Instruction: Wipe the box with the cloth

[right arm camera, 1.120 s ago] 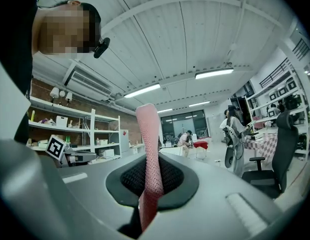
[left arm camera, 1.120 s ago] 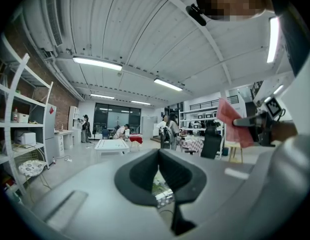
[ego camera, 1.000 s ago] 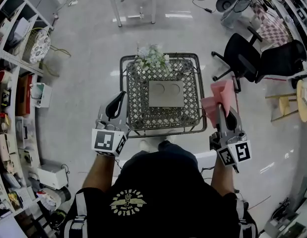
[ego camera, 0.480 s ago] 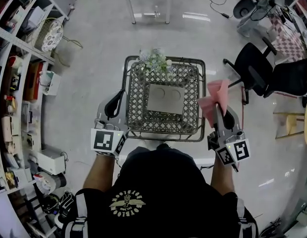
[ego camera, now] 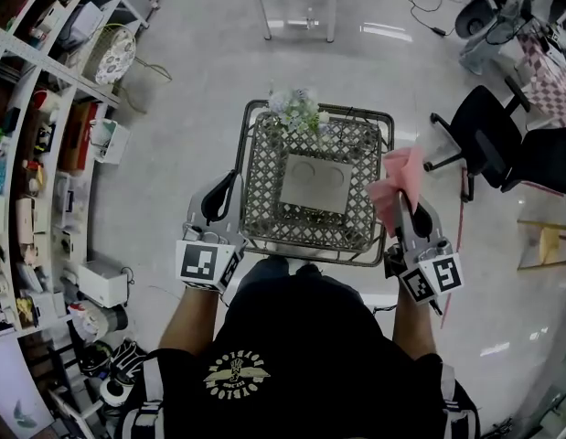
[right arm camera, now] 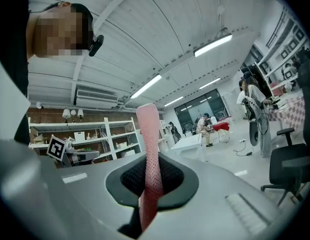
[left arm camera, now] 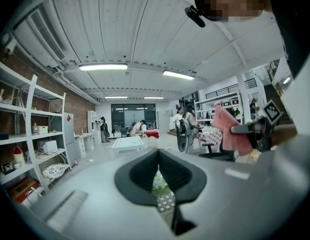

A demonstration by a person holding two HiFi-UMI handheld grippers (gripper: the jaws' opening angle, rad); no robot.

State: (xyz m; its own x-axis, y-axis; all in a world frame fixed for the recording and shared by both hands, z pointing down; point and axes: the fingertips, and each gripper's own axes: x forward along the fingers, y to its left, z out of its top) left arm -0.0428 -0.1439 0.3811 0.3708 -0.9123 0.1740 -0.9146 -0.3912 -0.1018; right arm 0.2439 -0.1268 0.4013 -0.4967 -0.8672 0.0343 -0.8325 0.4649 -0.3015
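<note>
Flat grey rectangular box (ego camera: 312, 183), two shallow round dimples on its lid, lies on the middle of a square metal table with a woven lattice top (ego camera: 264, 210). It sits ahead of both grippers and between them: forward and to the right of the left gripper (ego camera: 220, 198), forward and to the left of the right gripper (ego camera: 418, 219).

Right gripper: jaws clamped on a pink cloth (ego camera: 397, 190). In the right gripper view the cloth comes up out of the dark pads as a narrow upright strip. In the head view it bunches just ahead of that gripper, over the table's right edge, clear of the box.

Left gripper: jaws together, nothing held. Only a thin slit shows between the pads, with a bit of lattice and greenery visible through it. This gripper hovers just beside the table's near left corner.

A small bunch of pale flowers with green leaves (ego camera: 296, 110) stands at the table's far edge, beyond the box. Open shelving packed with oddments (ego camera: 40, 154) runs well off to the left gripper's left. A black office chair (ego camera: 484, 144) stands off to the right gripper's right.
</note>
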